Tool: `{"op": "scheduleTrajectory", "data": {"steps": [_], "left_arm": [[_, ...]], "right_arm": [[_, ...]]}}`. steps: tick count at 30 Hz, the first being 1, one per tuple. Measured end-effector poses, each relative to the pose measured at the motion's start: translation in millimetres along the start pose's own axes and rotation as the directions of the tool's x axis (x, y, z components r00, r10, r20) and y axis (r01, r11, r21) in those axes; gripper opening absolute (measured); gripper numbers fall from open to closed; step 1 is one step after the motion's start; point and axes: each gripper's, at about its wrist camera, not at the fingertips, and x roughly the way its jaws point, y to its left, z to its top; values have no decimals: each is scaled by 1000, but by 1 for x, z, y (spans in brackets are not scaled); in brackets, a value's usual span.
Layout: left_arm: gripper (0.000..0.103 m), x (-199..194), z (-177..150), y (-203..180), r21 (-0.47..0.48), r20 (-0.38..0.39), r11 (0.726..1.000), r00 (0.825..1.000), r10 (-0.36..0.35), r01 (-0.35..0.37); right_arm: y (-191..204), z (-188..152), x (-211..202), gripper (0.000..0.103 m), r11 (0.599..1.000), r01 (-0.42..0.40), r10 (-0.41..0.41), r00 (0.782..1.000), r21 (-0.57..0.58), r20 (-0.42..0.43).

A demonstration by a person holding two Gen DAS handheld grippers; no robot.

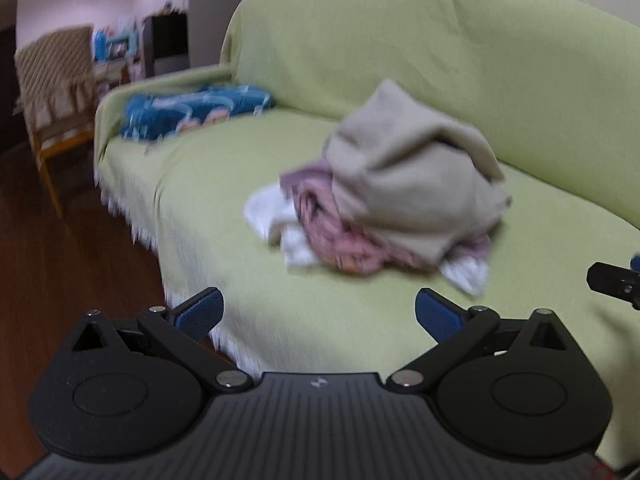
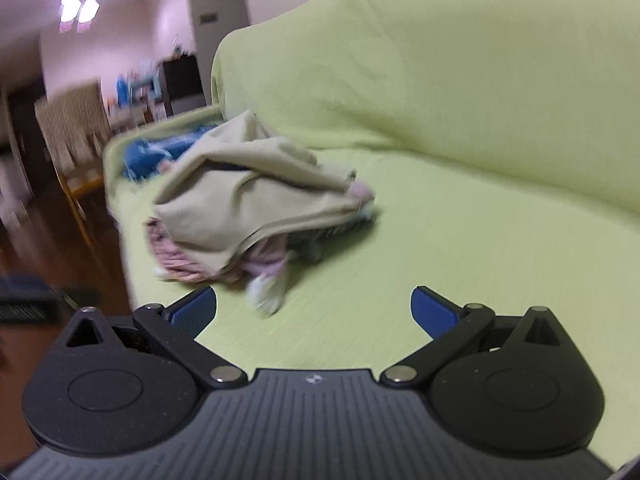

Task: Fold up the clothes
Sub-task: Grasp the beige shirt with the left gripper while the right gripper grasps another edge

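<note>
Spread blue fingers (image 1: 200, 314) — beyond, blurry beige-topped clothes heap (image 1: 400, 184), perhaps pink beneath

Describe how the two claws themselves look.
Both match. The left claw and right claw have black linkage arms with silver pivot pins, blue ribbed pads, round black side housings and a grey ridged body bearing a small logo. No sleeves or cables show.

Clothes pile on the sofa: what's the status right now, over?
Left tongs open, right tongs open, both empty. Clothes pile unfolded on green sofa, beige garment on top. Nothing in the way.
</note>
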Motion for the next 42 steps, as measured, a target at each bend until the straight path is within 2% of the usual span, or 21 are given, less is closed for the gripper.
{"op": "scheduleTrajectory", "data": {"steps": [4, 6, 9, 11, 12, 13, 14, 16, 17, 18, 19, 20, 21, 23, 26, 29, 32, 34, 38, 42], "left_arm": [[102, 31, 25, -5, 153, 77, 988, 997, -27, 15], [102, 52, 34, -16, 251, 104, 968, 993, -53, 25], [102, 72, 44, -27, 327, 142, 943, 983, -121, 69], [99, 87, 50, -36, 361, 145, 928, 977, -156, 95], [93, 94, 52, -39, 373, 144, 922, 975, -168, 103], [83, 102, 53, -41, 379, 137, 918, 974, -178, 115], [78, 109, 53, -42, 376, 124, 917, 974, -191, 132], [58, 120, 54, -38, 346, 103, 921, 969, -225, 177], [54, 124, 55, -35, 329, 92, 923, 966, -240, 198], [42, 123, 57, -35, 318, 93, 925, 964, -248, 207], [22, 120, 59, -34, 310, 100, 927, 963, -251, 210], [12, 116, 61, -33, 304, 110, 930, 961, -252, 209], [9, 110, 63, -32, 301, 121, 930, 959, -256, 210], [4, 98, 69, -27, 298, 141, 928, 951, -274, 223], [3, 71, 85, -27, 313, 173, 918, 936, -306, 242], [2, 30, 104, -37, 338, 234, 898, 900, -369, 280], [2, -13, 121, -50, 367, 278, 870, 854, -440, 329], [2, -41, 125, -61, 385, 289, 842, 817, -499, 378], [2, -87, 117, -81, 427, 286, 766, 732, -619, 481], [2, -113, 100, -103, 463, 230, 674, 656, -719, 576]], "right_arm": [[16, 32, 37, 102, 972, -29, 40, 998, -234, 43], [26, 45, 55, 102, 934, -29, 57, 996, -355, 67], [38, 59, 83, 102, 869, 1, 49, 995, -495, 89], [43, 66, 103, 93, 825, 12, 48, 995, -565, 91], [45, 69, 113, 89, 807, 17, 42, 995, -591, 87], [45, 70, 121, 80, 796, 15, 40, 996, -604, 78], [45, 71, 127, 68, 790, 6, 44, 997, -613, 68], [45, 73, 138, 63, 781, -2, 49, 997, -625, 59], [46, 72, 141, 55, 776, -5, 53, 997, -631, 57], [46, 72, 141, 41, 771, -6, 54, 997, -637, 56], [47, 73, 139, 0, 767, -4, 53, 997, -641, 58], [48, 74, 137, 2, 763, -2, 53, 997, -646, 59], [48, 77, 132, 2, 770, -2, 56, 996, -638, 64], [46, 87, 112, 2, 794, 2, 65, 994, -608, 88], [42, 106, 73, 2, 819, 34, 64, 987, -573, 150], [32, 131, 18, 1, 844, 78, 46, 975, -531, 216], [19, 153, -44, 2, 863, 120, 16, 965, -491, 264], [8, 161, -89, 2, 879, 140, -9, 961, -457, 278], [-14, 159, -173, 2, 909, 174, -65, 957, -380, 281], [-31, 135, -248, 2, 924, 200, -127, 965, -326, 230]]}}
